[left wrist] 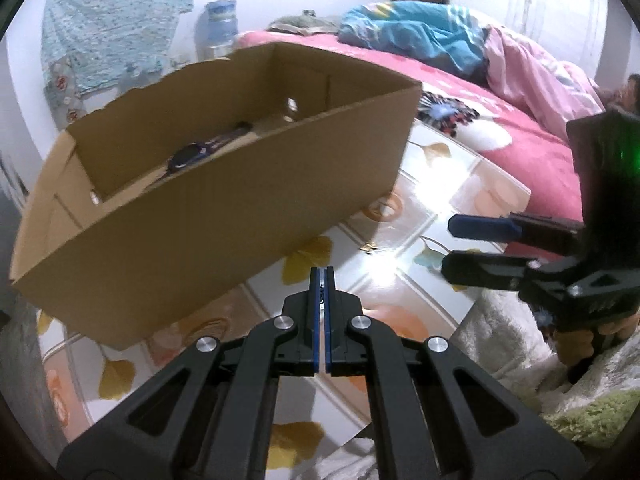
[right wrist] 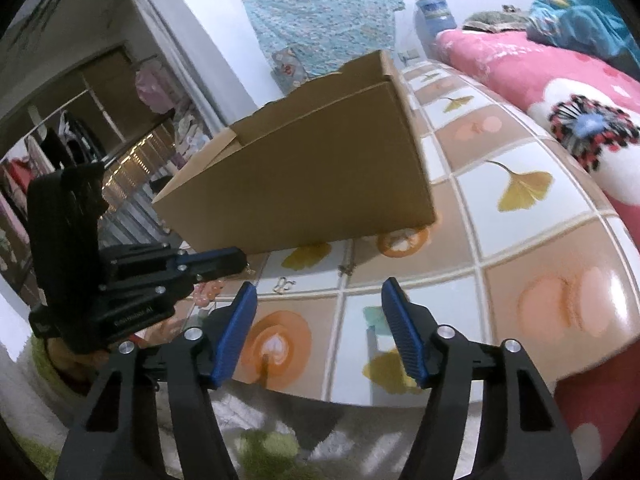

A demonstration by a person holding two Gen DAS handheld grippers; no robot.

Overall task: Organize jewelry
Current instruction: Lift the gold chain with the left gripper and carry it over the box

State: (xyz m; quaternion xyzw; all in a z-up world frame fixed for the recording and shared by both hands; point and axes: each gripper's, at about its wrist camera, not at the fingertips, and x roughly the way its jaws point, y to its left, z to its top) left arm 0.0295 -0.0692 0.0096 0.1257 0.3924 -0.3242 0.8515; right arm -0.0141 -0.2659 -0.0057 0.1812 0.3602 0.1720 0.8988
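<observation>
An open cardboard box stands on a tiled mat; it also shows in the right wrist view. A dark wristwatch lies inside it. My left gripper is shut and empty, just in front of the box; in the right wrist view it is at the left. My right gripper is open above the mat; the left wrist view shows it at the right. Small metal jewelry pieces and a pink bead bracelet lie on the mat before the box. One small piece shows on the mat.
The glossy mat with ginkgo-leaf and orange prints lies beside a bed with a pink floral cover and blue and pink bedding. A fluffy green-white rug is nearest me. A water jug and a wardrobe stand behind.
</observation>
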